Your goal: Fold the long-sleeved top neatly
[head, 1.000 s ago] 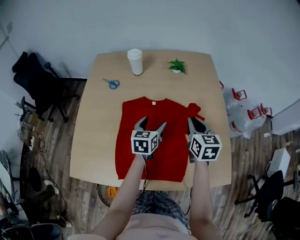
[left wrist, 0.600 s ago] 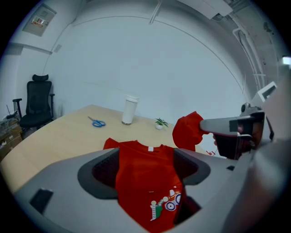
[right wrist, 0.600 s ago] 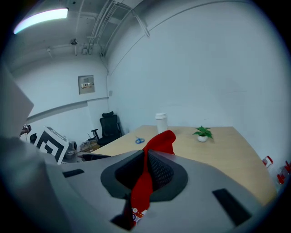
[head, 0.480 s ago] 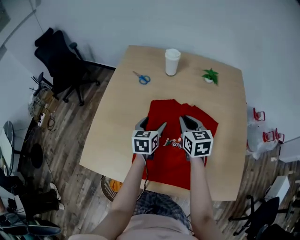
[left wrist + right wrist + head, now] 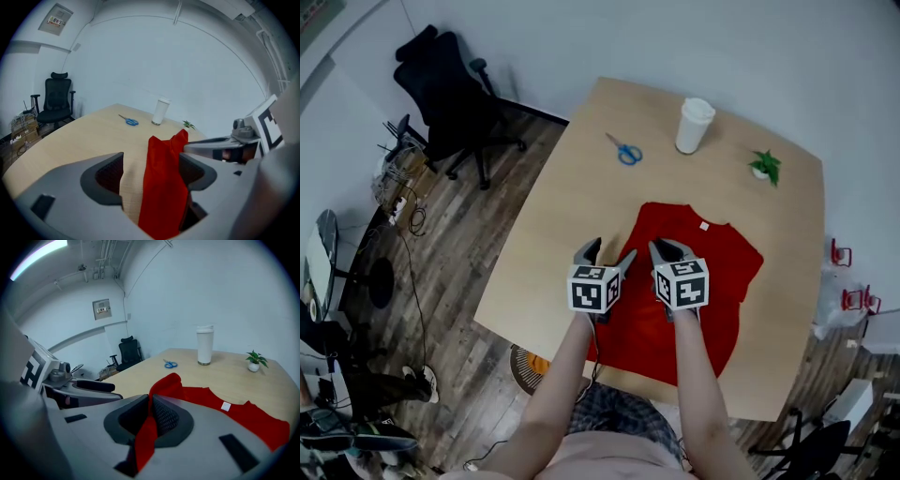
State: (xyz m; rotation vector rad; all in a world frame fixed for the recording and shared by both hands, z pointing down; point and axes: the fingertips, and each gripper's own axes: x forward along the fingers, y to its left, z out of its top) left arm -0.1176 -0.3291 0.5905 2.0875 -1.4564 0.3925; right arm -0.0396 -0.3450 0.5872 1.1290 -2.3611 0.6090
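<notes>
Two grippers at work: you are holding the left gripper [image 5: 607, 251] and the right gripper [image 5: 666, 248] side by side over the near left part of the red long-sleeved top [image 5: 712, 277].
Top's place: it is lying on the wooden bench [image 5: 548, 248] with its white collar label showing and the collar pointing to the far edge; one strip of it is rising off the bench.
Right gripper: its jaws are pressing together on that raised ridge of red cloth, so you are gripping the top there.
Left gripper: its jaws are standing wide apart; a band of red cloth is running between them, close to the jaw nearer the right gripper, but nothing is pinching it.
Step in hand: you are probably carrying a side part of the top across for a lengthwise fold; whether it is sleeve or body edge cannot be told.
Next move: it is likely calling for you to lay the lifted cloth flat over the body, keeping the folded edge straight before letting go.
Bystanders: the scissors [image 5: 624, 152], cup [image 5: 694, 125] and small plant [image 5: 764, 167] are sitting well apart from the top on the bench's far side.
</notes>
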